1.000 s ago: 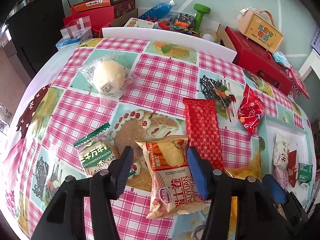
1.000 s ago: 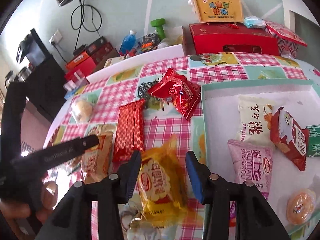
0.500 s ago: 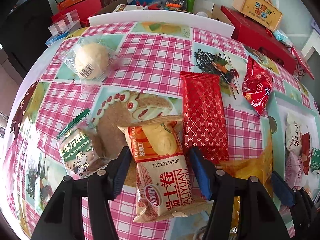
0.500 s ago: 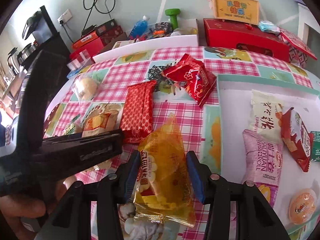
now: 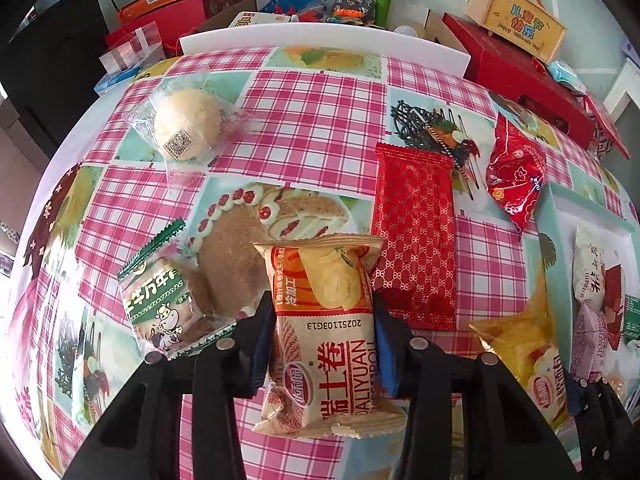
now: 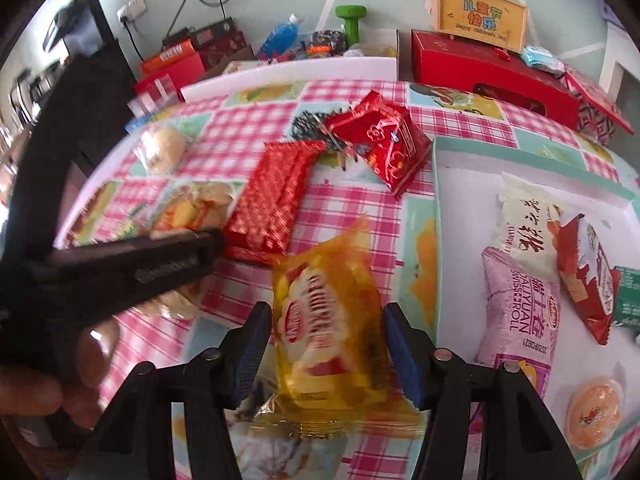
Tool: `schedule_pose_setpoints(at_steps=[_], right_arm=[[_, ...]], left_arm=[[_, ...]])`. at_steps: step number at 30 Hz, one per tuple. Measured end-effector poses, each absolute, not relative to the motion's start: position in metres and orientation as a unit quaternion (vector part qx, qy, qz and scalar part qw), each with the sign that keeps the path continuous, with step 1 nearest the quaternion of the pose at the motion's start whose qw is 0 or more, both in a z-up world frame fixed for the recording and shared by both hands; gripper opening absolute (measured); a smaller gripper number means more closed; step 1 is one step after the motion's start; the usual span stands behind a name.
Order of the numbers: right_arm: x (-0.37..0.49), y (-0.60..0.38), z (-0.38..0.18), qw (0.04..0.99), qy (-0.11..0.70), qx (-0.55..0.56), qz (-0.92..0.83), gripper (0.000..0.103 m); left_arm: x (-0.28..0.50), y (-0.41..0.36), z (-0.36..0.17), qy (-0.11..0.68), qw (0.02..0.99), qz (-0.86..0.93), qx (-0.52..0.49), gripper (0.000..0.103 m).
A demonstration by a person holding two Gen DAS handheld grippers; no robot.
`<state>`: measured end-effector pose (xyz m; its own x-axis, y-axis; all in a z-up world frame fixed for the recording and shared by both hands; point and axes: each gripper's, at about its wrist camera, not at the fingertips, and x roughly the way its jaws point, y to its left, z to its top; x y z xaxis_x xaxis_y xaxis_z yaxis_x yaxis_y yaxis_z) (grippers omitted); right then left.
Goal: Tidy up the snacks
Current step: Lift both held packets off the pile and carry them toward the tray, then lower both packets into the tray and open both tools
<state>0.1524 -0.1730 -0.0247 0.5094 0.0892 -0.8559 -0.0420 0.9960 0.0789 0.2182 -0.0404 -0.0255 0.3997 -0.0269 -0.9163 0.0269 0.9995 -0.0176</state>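
My left gripper (image 5: pixel 324 340) is shut on an orange and beige Swiss roll packet (image 5: pixel 326 340), its pads pressed against both sides. My right gripper (image 6: pixel 328 344) is shut on a yellow cake packet (image 6: pixel 330 320) and holds it just left of the white tray (image 6: pixel 452 184). The yellow packet also shows at the right of the left wrist view (image 5: pixel 528 356). On the checked cloth lie a long red packet (image 5: pixel 414 236), a red pillow packet (image 5: pixel 514 176), a wrapped bun (image 5: pixel 186 126) and a green milk snack (image 5: pixel 160 304).
The tray holds a cream packet (image 6: pixel 528 224), a pink Swiss roll packet (image 6: pixel 520 312), a red packet (image 6: pixel 588 280) and an orange jelly cup (image 6: pixel 596 412). Red boxes (image 6: pixel 492 72), a yellow gift box (image 6: pixel 478 20), a green dumbbell (image 6: pixel 350 20) and a blue bottle (image 6: pixel 280 36) stand behind the table.
My left gripper came forward around the Swiss roll packet and closed on it. My right gripper's jaws tightened on the yellow packet and it moved slightly towards the tray.
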Motion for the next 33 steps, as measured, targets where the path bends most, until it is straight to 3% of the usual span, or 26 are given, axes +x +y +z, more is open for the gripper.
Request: schedule_pose_setpoints(at_steps=[8,11,15,33], right_arm=[[0.152,-0.161,-0.032,0.871,0.489,-0.039,0.012,0.060],[0.153,-0.166,-0.031,0.874,0.486,-0.022,0.011,0.049],[0.151,-0.172,-0.023,0.884,0.468,0.004,0.010,0.044],[0.132,-0.237,0.037,0.923,0.370,0.107,-0.027,0.044]], left_arm=[[0.220,-0.045,-0.028,0.548,0.837,-0.015,0.003,0.045],[0.220,-0.044,-0.026,0.546,0.838,-0.018,0.000,0.041],[0.218,-0.043,-0.018,0.537,0.843,-0.017,-0.002,0.040],[0.198,-0.077,0.045,0.454,0.888,-0.072,-0.001,0.039]])
